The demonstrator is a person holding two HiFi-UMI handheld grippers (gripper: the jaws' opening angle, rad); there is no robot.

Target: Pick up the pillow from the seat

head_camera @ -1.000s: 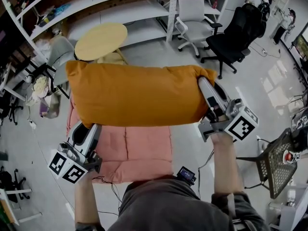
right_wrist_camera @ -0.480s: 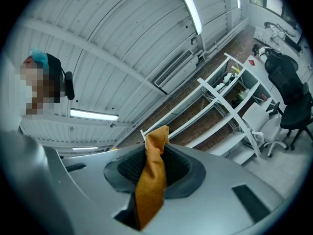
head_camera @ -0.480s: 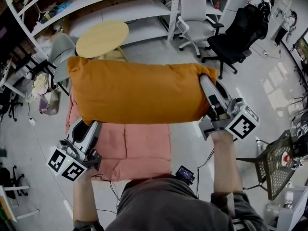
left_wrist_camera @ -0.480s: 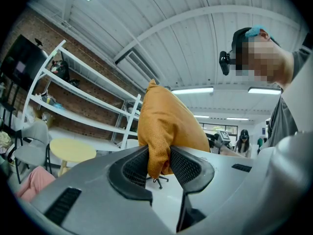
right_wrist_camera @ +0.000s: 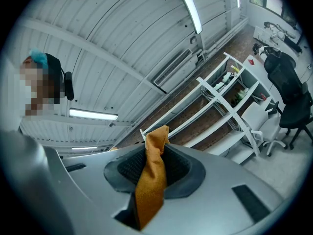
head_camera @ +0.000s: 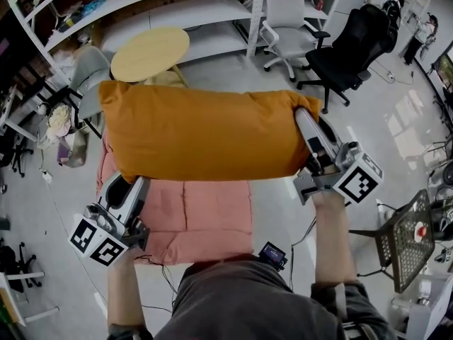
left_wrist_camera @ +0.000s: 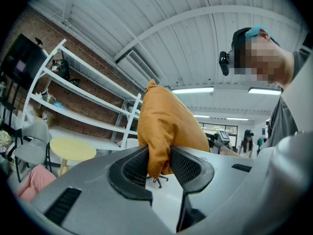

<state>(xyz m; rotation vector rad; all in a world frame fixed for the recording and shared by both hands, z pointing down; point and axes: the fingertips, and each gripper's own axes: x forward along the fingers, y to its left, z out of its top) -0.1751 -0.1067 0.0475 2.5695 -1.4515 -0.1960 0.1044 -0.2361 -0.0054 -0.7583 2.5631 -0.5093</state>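
A long mustard-orange pillow [head_camera: 202, 137] hangs in the air, stretched between both grippers above a pink cushioned seat [head_camera: 205, 218]. My left gripper [head_camera: 126, 187] is shut on the pillow's lower left corner; in the left gripper view the orange fabric [left_wrist_camera: 164, 131] is pinched between the dark ribbed pads. My right gripper [head_camera: 306, 122] is shut on the pillow's right end; in the right gripper view a thin fold of the pillow cloth [right_wrist_camera: 152, 177] runs between its pads. The pillow hides both sets of fingertips in the head view.
A round pale wooden table [head_camera: 150, 54] stands beyond the seat. A white office chair [head_camera: 287, 23] and a black office chair [head_camera: 350, 48] stand at the back right before white shelving [head_camera: 177, 9]. A metal mesh stand [head_camera: 407, 239] is at the right.
The pillow and both grippers have stayed almost still; the view has only drifted slightly. Both grips are unchanged.
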